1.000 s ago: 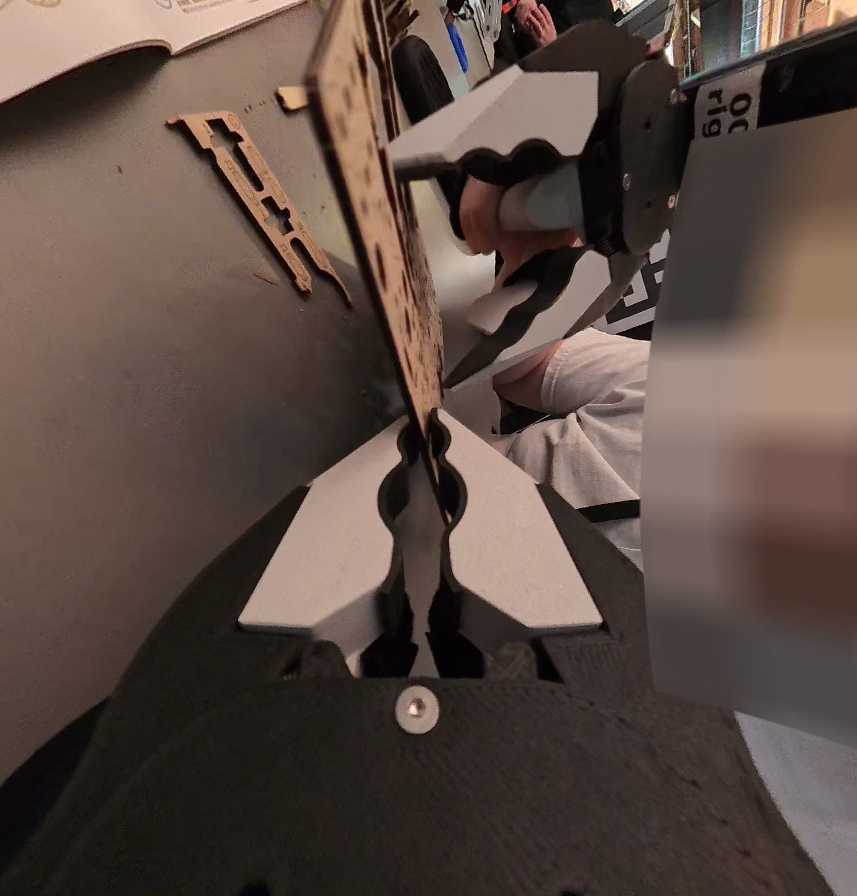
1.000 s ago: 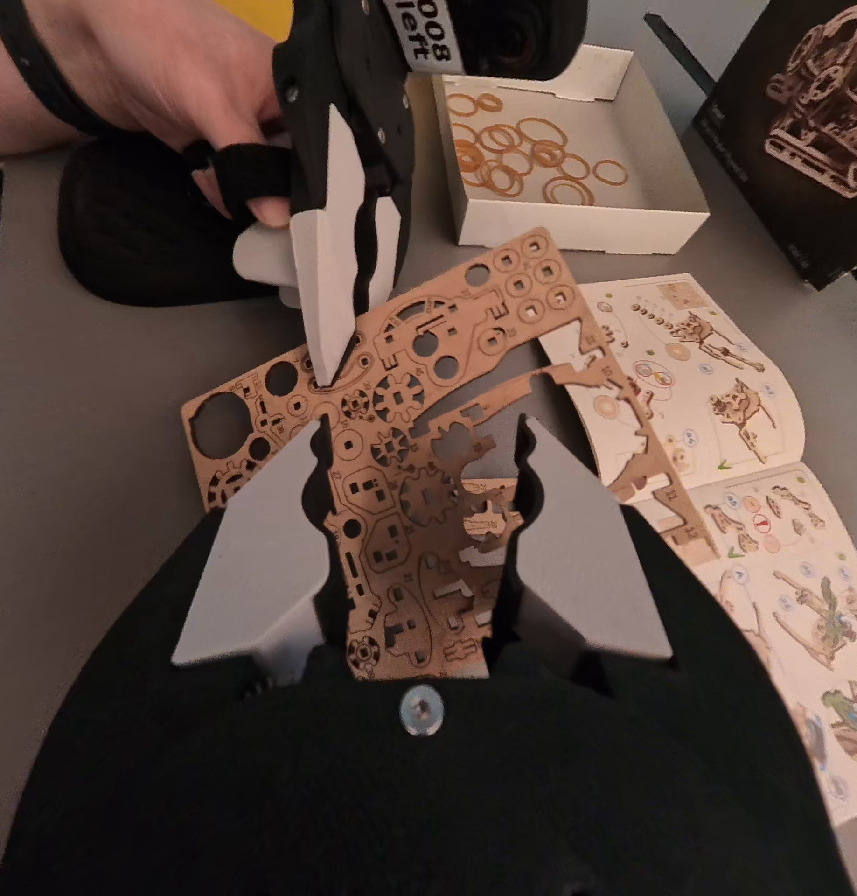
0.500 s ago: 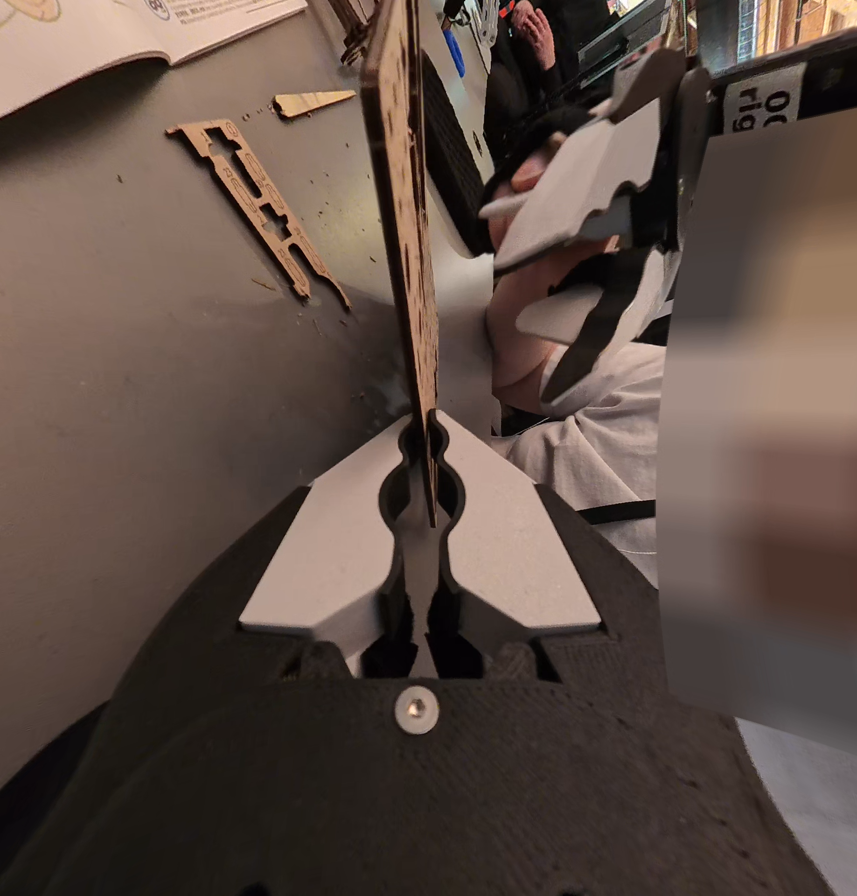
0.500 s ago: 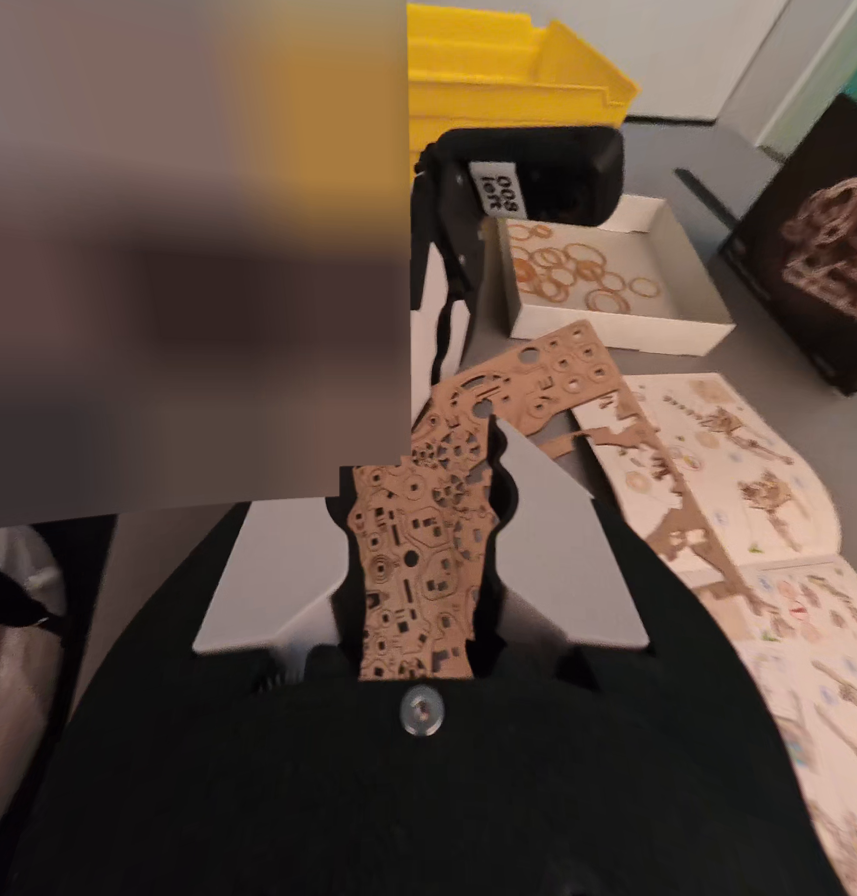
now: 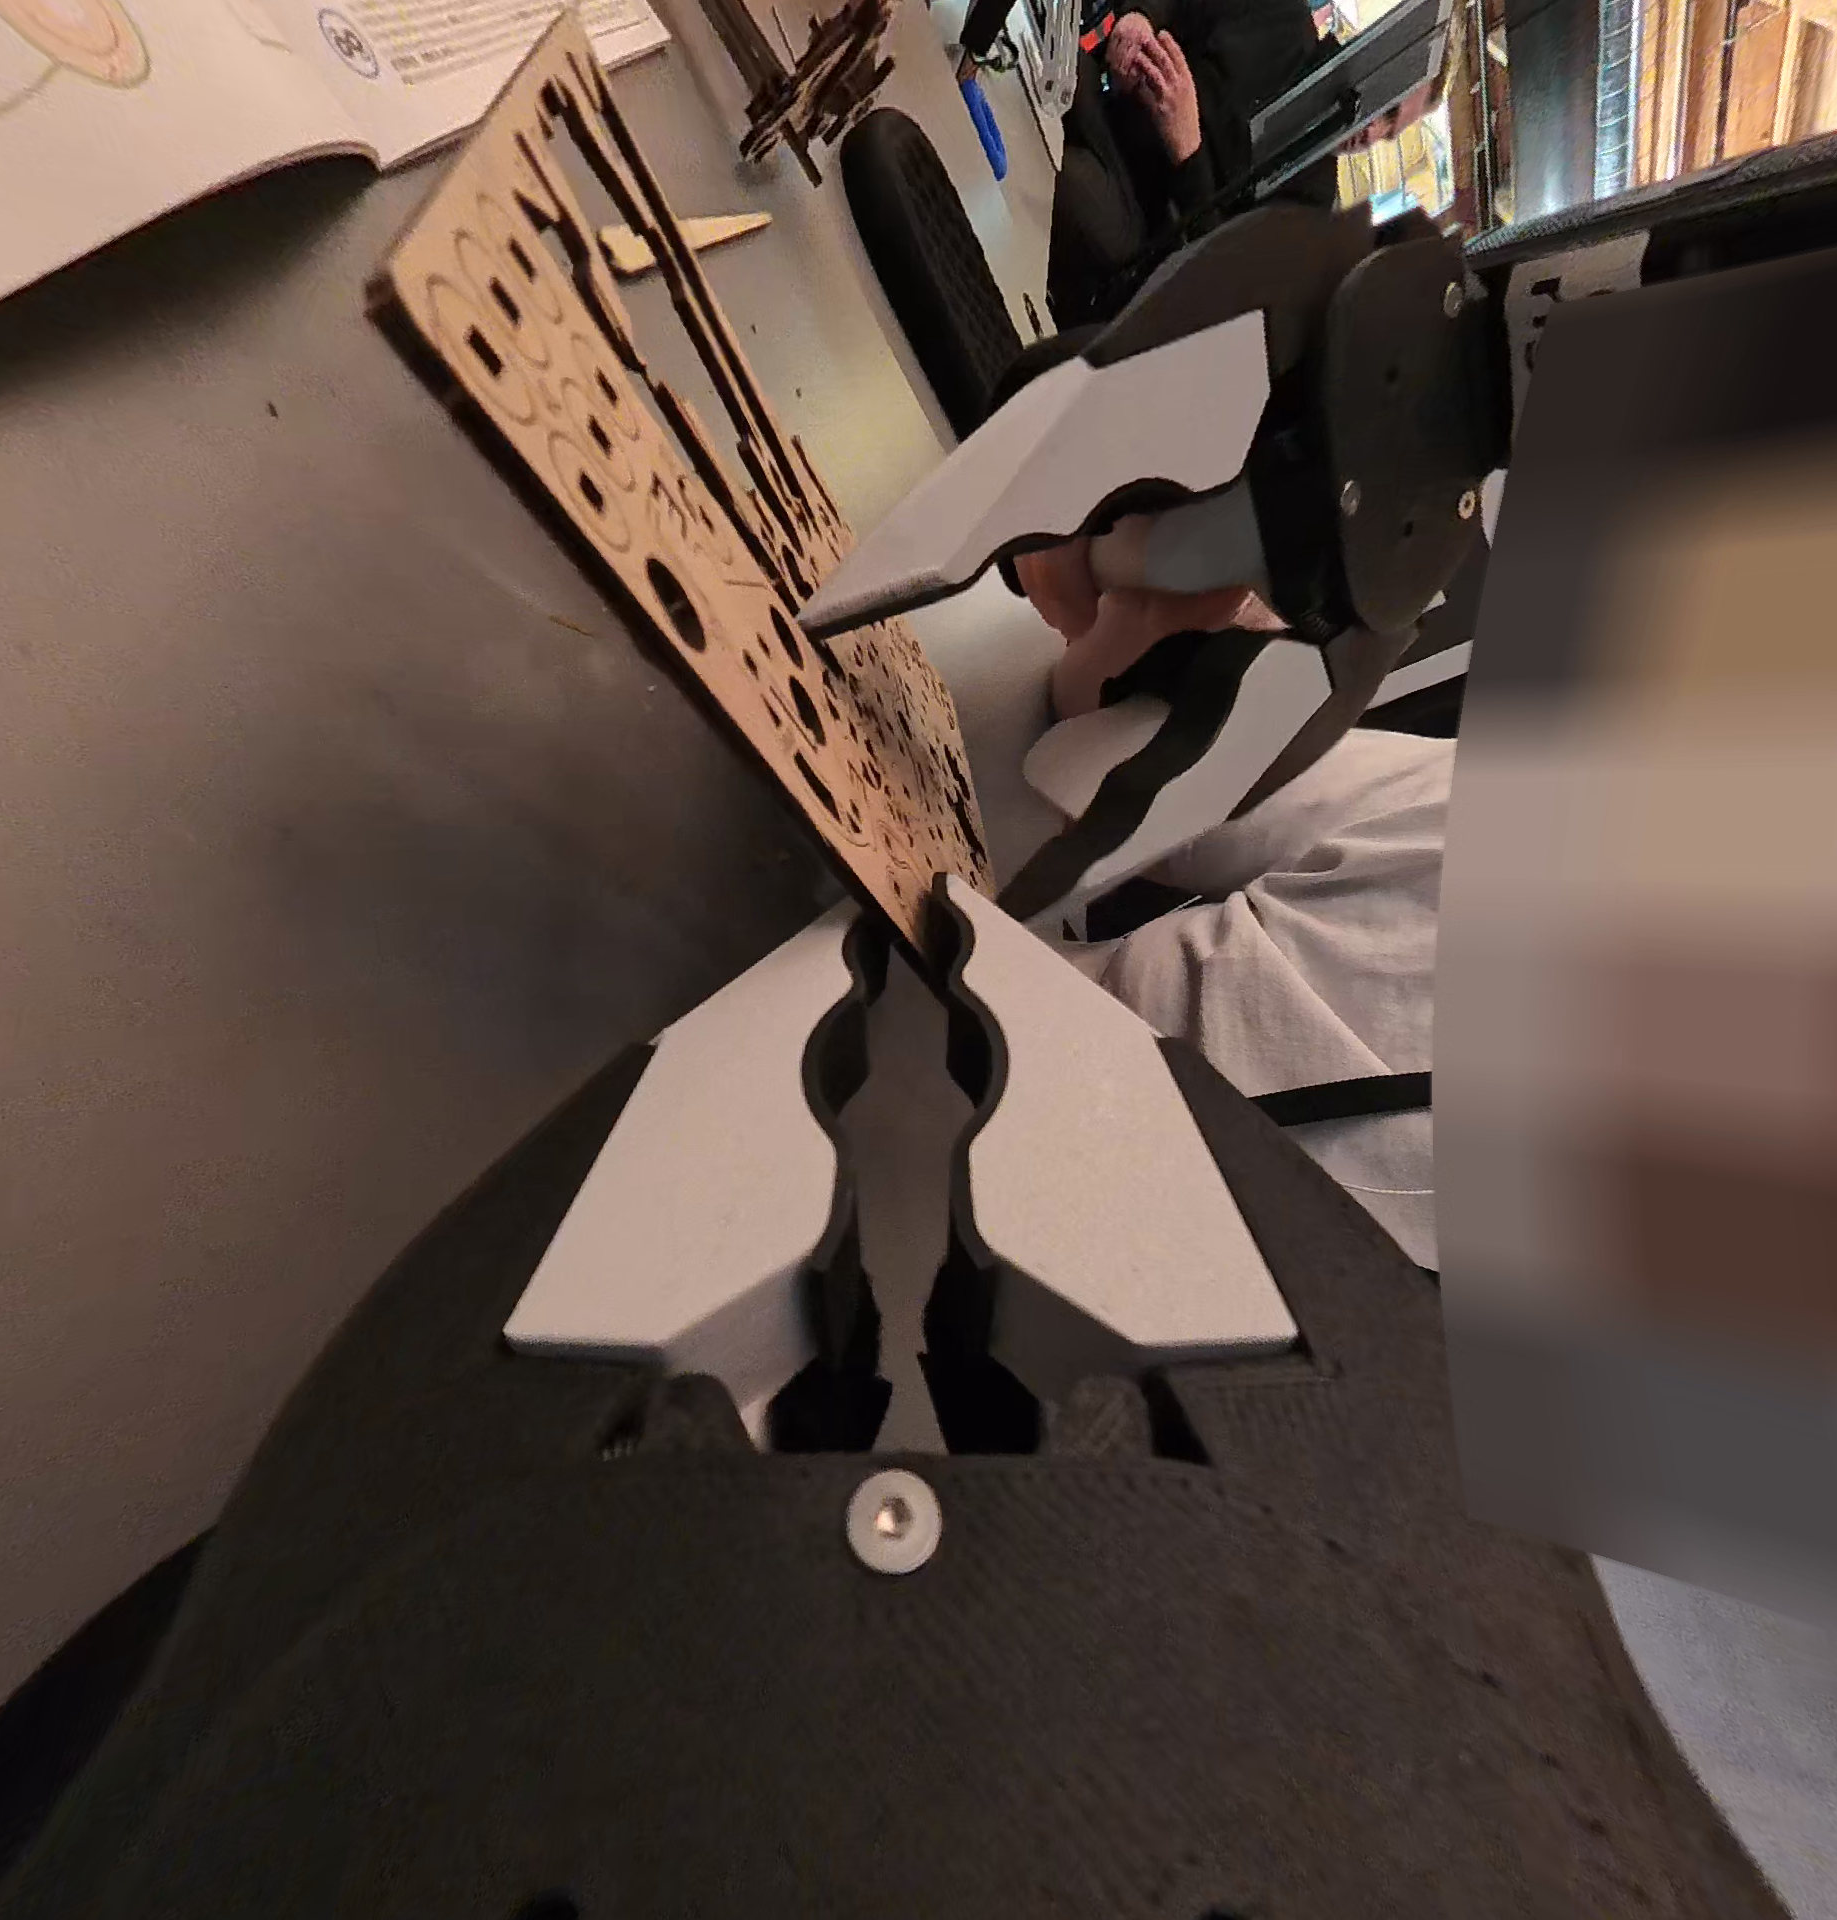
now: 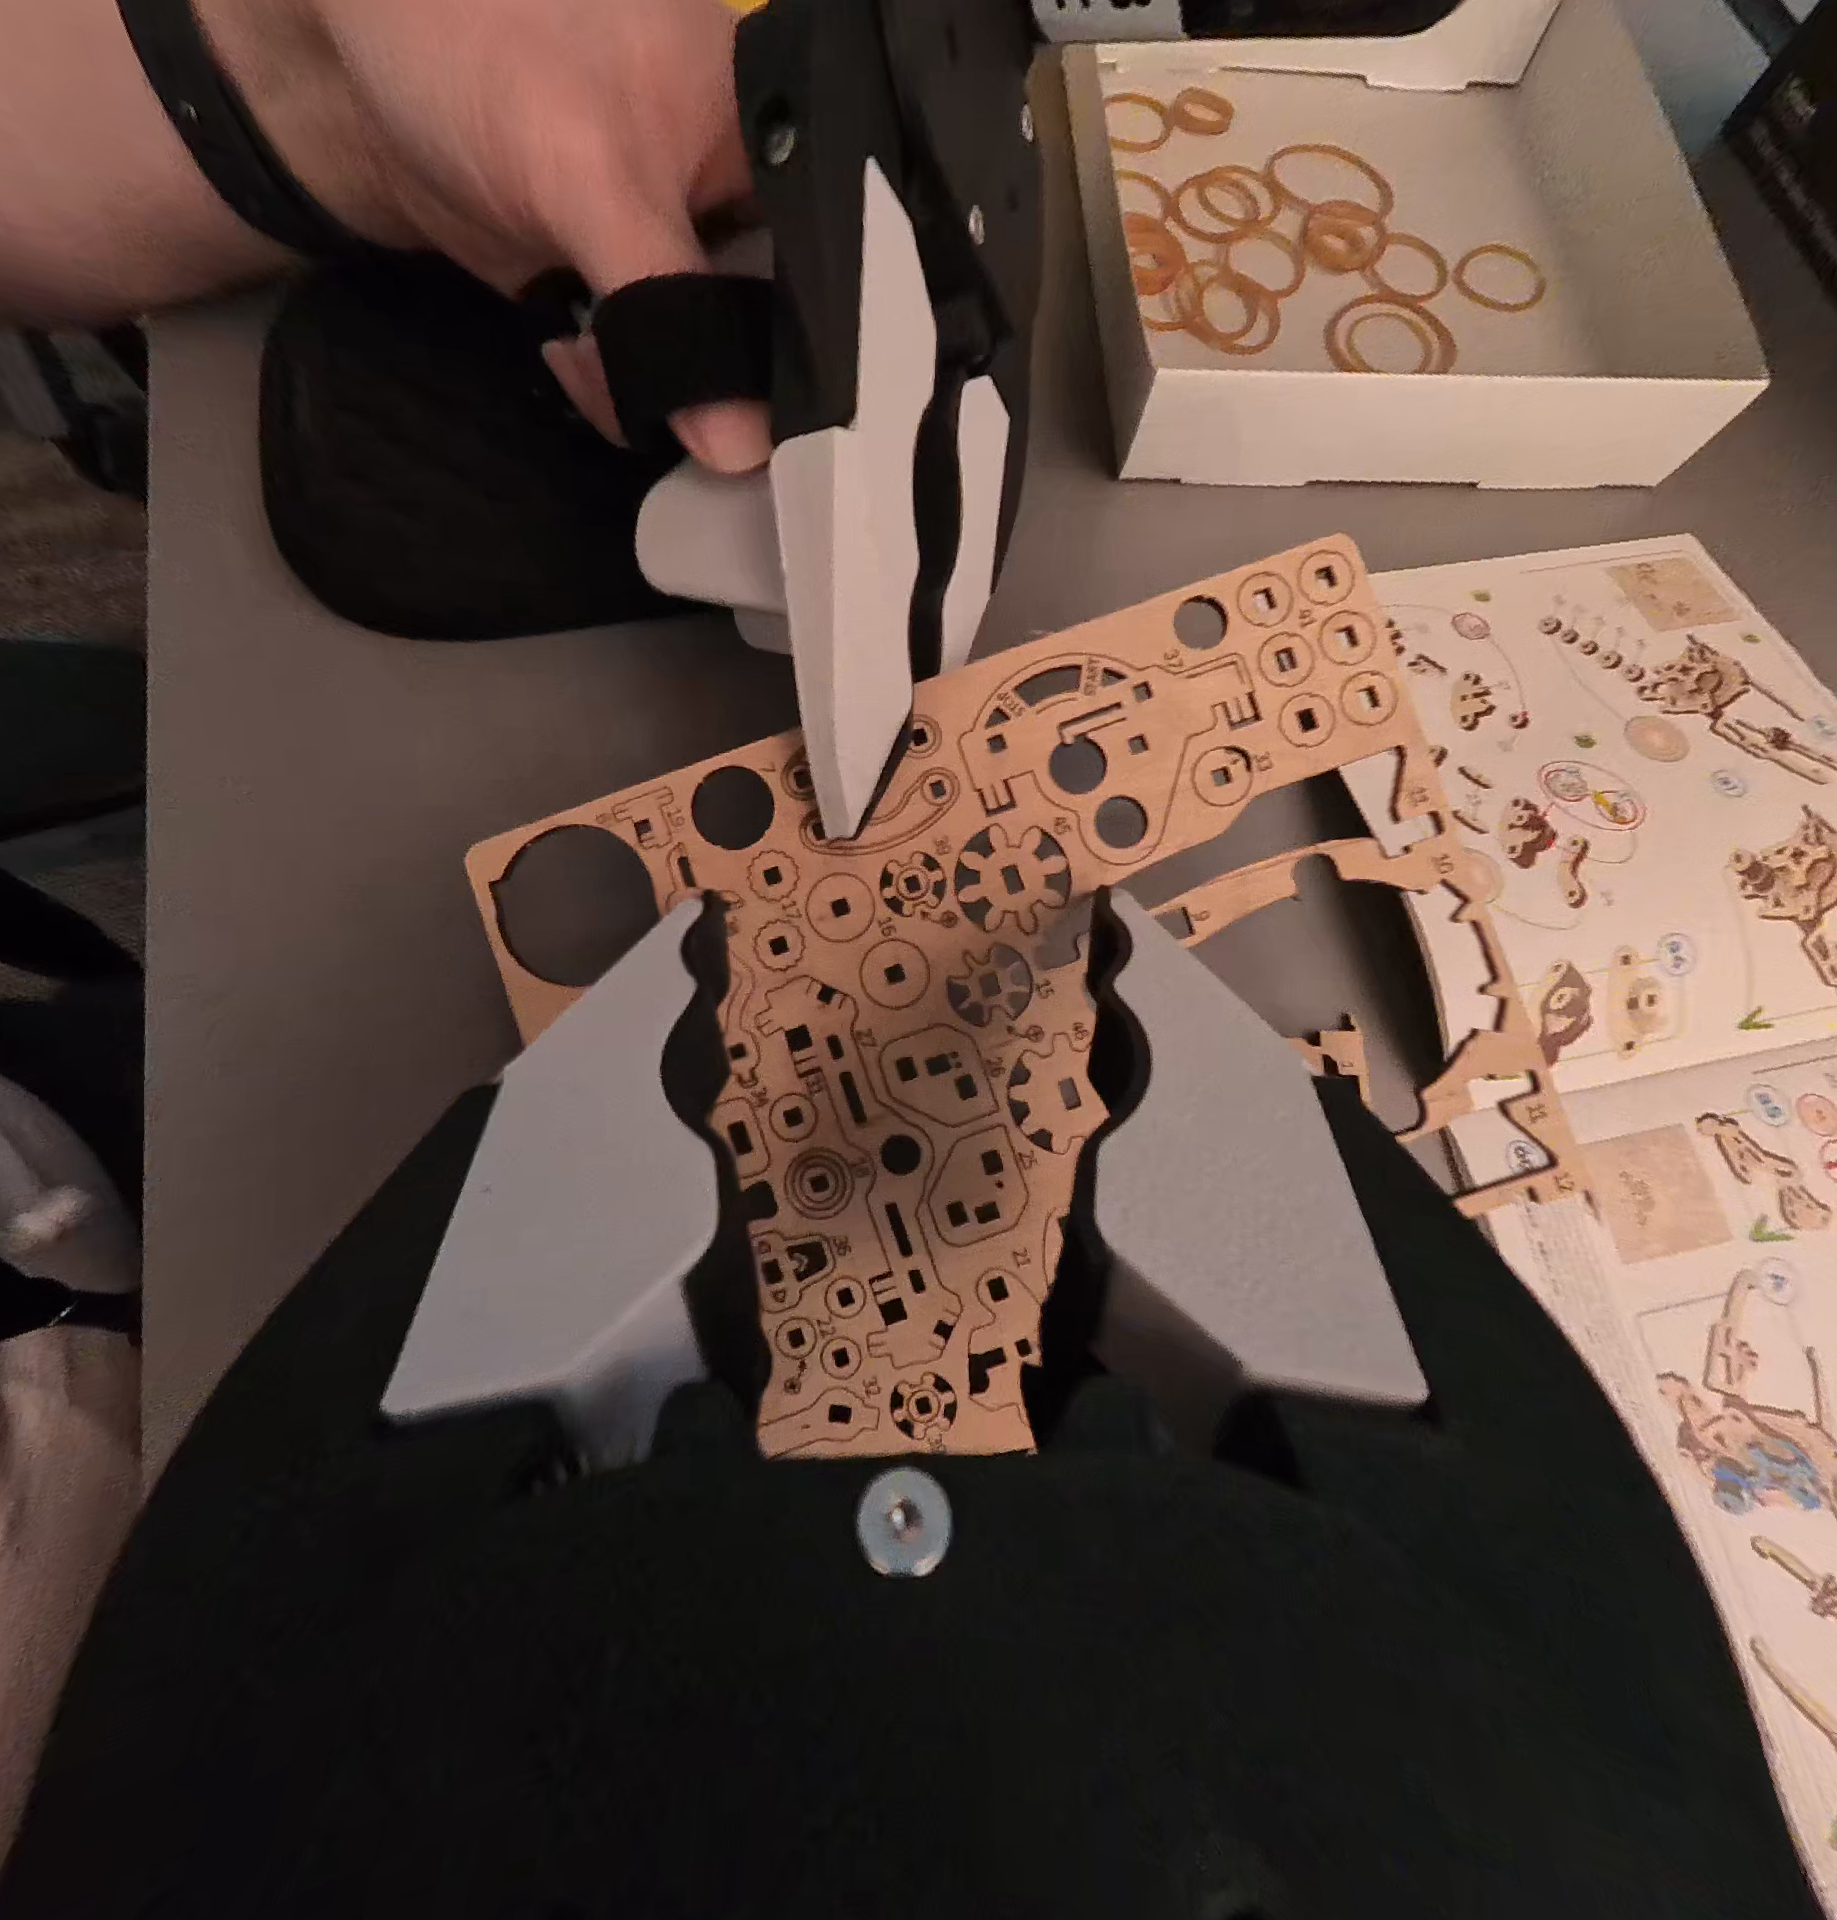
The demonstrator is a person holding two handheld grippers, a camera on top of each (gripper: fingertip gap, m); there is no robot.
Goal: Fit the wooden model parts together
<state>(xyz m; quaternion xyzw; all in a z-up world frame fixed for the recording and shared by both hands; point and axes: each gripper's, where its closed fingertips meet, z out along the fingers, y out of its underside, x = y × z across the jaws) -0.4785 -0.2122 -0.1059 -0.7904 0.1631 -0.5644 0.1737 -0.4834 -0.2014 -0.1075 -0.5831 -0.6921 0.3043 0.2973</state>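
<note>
A laser-cut wooden parts sheet [image 5: 633,488] stands tilted above the grey table [image 5: 218,831]. My left gripper [image 5: 909,925] is shut on the sheet's edge. In the right wrist view the left gripper [image 6: 852,816] pinches the sheet [image 6: 1132,748] at its far edge from above. My right gripper [image 6: 903,904] is open, its fingers spread wide in front of the sheet's face. In the left wrist view the right gripper [image 5: 924,707] has its upper fingertip [image 5: 820,618] against the sheet's face. It grips nothing.
A white box [image 6: 1413,426] of rubber bands [image 6: 1309,239] stands at the back right. An open instruction booklet [image 6: 1672,831] lies to the right under the sheet. A black pad [image 6: 426,499] lies at the back left. A loose wooden sliver [image 5: 685,234] lies on the table. Both grippers' tips are close together, under 4 cm apart.
The sheet has swung from edge-on to tilted, its face now showing in the left wrist view. The right gripper has come back close to the sheet, its upper fingertip at the face.
</note>
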